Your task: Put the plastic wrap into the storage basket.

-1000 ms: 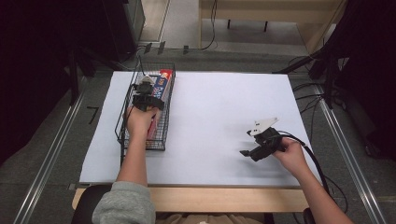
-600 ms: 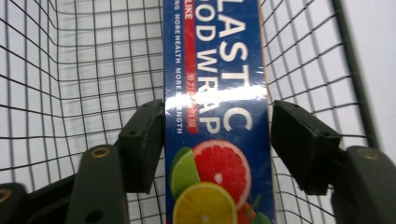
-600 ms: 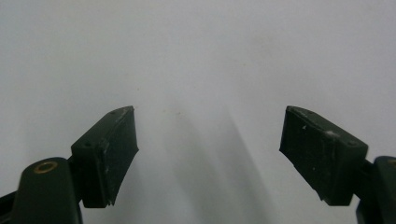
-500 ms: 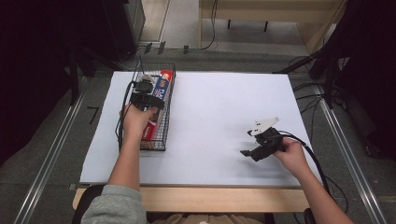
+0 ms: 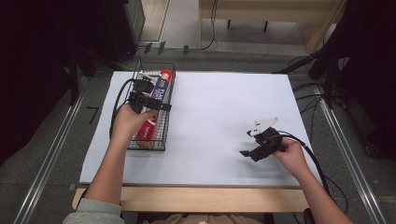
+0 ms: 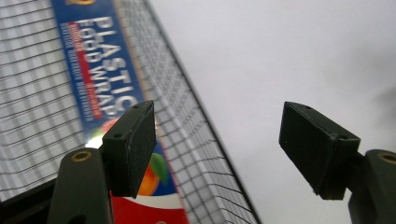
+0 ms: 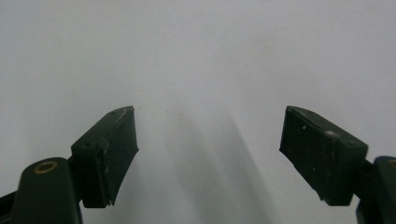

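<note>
Here your left hand-held gripper (image 6: 217,140), jaws wide and empty, hovers above the black wire basket's (image 6: 205,154) edge, blue-and-red plastic-wrap box (image 6: 100,79) just beneath; your right hand-held gripper (image 7: 208,149) gapes wide too.

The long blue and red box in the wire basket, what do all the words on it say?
"PLASTIC FOOD WRAP": big white letters on the blue part of the long blue and red cardboard box lying in the black wire basket.
Small red line of print beside those letters: too blurred to read.
High view: the print on the box is too small to read.
</note>
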Available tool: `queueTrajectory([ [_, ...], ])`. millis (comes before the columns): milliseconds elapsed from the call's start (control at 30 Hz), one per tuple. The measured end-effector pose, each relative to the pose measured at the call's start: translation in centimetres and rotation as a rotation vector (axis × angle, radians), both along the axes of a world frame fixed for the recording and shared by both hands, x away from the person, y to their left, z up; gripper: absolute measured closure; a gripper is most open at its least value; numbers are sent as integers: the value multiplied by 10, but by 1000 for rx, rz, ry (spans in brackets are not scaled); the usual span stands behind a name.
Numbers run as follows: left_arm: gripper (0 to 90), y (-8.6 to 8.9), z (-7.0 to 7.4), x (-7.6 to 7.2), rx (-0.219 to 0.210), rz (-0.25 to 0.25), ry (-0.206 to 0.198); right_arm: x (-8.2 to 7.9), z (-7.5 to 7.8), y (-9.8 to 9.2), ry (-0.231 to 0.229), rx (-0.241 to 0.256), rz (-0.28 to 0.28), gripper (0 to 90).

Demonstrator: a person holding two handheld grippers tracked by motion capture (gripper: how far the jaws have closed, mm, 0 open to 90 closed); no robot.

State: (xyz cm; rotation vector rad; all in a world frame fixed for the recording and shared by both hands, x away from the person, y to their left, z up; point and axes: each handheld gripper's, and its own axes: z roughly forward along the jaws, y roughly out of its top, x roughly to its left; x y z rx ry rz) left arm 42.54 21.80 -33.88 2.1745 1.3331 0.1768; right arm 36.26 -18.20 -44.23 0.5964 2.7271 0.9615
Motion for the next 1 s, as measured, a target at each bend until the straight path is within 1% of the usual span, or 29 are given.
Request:
queueTrajectory([
  [67,282,-5,0,-7,-1,-50,-8,0,0,0,2,2,-1,194],
  [100,282,-8,0,-11,0,-64,-15,0,0,0,4,2,-1,194],
  [133,282,-10,0,-15,3,-87,-22,0,0,0,6,4,-3,194],
  [167,281,-13,-1,-20,0,-105,-38,0,0,0,8,3,-4,194],
  [233,281,-18,-3,-28,-17,-145,-47,0,0,0,9,6,-1,194],
  [367,279,-29,-12,-43,-27,-224,-46,0,0,1,17,4,0,194],
  [433,277,-34,-17,-50,-25,-256,-65,0,-1,2,21,2,0,194],
  [500,278,-40,-22,-56,-42,-273,-82,0,-1,2,19,2,3,194],
  [533,279,-43,-24,-58,-46,-286,-81,0,-1,2,20,2,4,194],
  [600,278,-49,-30,-62,-56,-329,-68,0,-1,2,21,2,5,194],
  [667,276,-56,-37,-67,-44,-361,-68,0,-2,3,18,-3,8,194],
  [700,273,-60,-39,-70,-29,-373,-70,0,-2,3,22,-4,11,194],
  [733,272,-63,-42,-73,-26,-381,-71,0,-2,3,21,-6,14,194],
  [800,271,-68,-46,-77,-26,-417,-72,0,-2,3,22,-7,15,194],
  [833,271,-70,-48,-79,-31,-421,-69,0,-2,3,23,-9,15,194],
  [900,269,-73,-51,-82,-25,-427,-65,0,-2,3,21,-8,18,194],
  [967,264,-75,-54,-84,-23,-430,-77,0,-2,3,20,-8,18,194],
  [1000,263,-76,-55,-84,-25,-430,-75,0,-2,3,20,-9,17,194],
])
